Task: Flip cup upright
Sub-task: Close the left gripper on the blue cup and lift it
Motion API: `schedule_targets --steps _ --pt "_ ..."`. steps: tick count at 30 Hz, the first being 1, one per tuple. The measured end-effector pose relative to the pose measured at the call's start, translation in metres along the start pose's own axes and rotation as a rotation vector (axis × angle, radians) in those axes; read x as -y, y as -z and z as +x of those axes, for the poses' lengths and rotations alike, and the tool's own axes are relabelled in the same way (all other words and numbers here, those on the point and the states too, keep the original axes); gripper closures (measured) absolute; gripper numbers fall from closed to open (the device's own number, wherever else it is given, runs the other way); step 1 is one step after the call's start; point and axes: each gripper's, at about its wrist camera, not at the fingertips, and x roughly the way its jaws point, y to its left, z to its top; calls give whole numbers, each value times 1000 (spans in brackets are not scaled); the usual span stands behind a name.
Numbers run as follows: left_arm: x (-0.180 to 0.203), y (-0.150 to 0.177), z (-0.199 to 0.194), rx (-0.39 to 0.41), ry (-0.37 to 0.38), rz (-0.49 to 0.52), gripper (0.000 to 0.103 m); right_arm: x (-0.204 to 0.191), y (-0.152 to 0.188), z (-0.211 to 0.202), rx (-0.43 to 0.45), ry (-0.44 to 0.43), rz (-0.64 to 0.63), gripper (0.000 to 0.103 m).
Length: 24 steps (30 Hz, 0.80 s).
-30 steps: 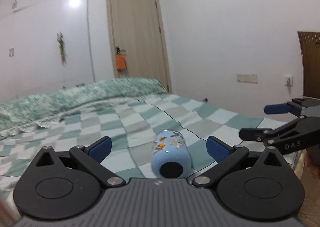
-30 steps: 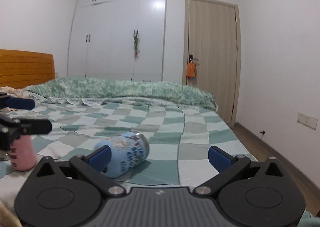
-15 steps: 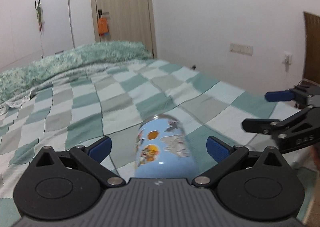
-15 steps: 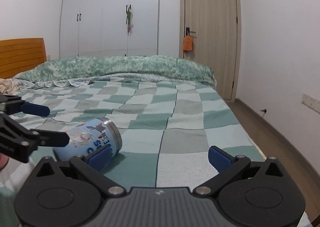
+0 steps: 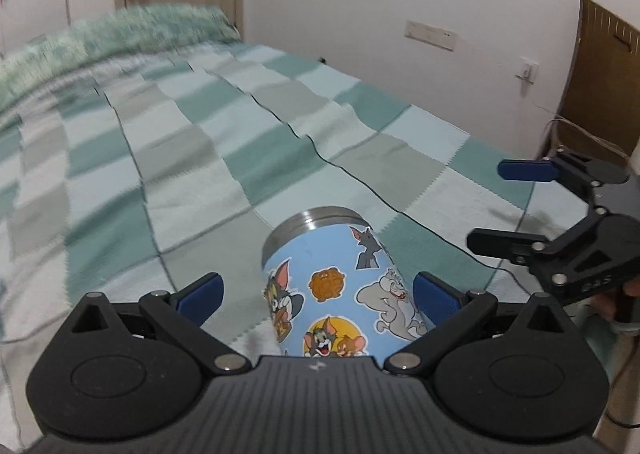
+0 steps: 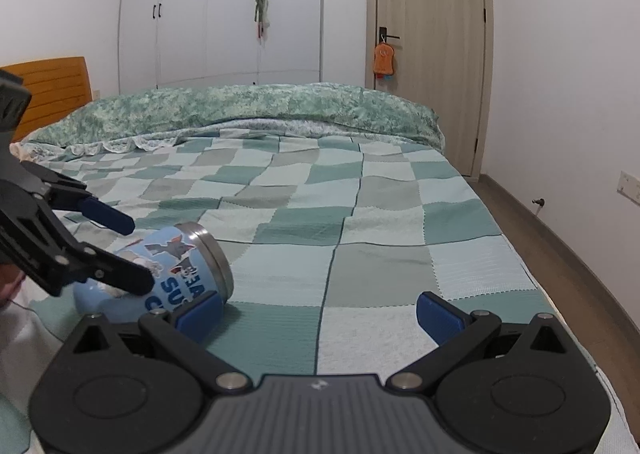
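Note:
A light-blue cup (image 5: 340,286) with cartoon stickers and a steel rim lies on its side on the checked bedspread (image 5: 200,158), rim pointing away from me. My left gripper (image 5: 318,294) is open, its blue pads on either side of the cup; the right pad is close to the cup wall. In the right wrist view the cup (image 6: 180,270) lies at the lower left with the left gripper (image 6: 128,250) straddling it. My right gripper (image 6: 318,312) is open and empty over the bedspread (image 6: 360,222), to the right of the cup; it also shows in the left wrist view (image 5: 516,206).
A rolled green quilt (image 6: 240,110) lies across the far end of the bed. A wooden headboard (image 6: 52,90) stands at the left. The bed's right edge (image 6: 532,274) drops to the floor. A thin dark cable (image 5: 360,182) runs across the bedspread.
My left gripper has moved forward and down around the cup, which now sits deep between its open fingers. The right gripper has shifted slightly; the cup still lies on its side.

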Motion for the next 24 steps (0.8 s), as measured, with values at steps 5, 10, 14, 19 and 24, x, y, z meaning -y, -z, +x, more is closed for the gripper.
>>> schedule_targets --steps 5,10,14,19,24 --pt "0 -2 18 -70 58 -56 0 5 -3 6 -30 2 12 0" --pt "5 -4 41 -180 22 -118 2 14 1 9 -41 -8 32 0" --pt "9 -4 47 -224 4 -159 14 22 7 10 -44 -29 65 0" --pt "15 -5 44 -223 -53 -192 14 22 9 1 -27 -68 71 0" --pt "19 -3 34 -221 -97 -228 15 20 8 -15 -6 -103 80 0"
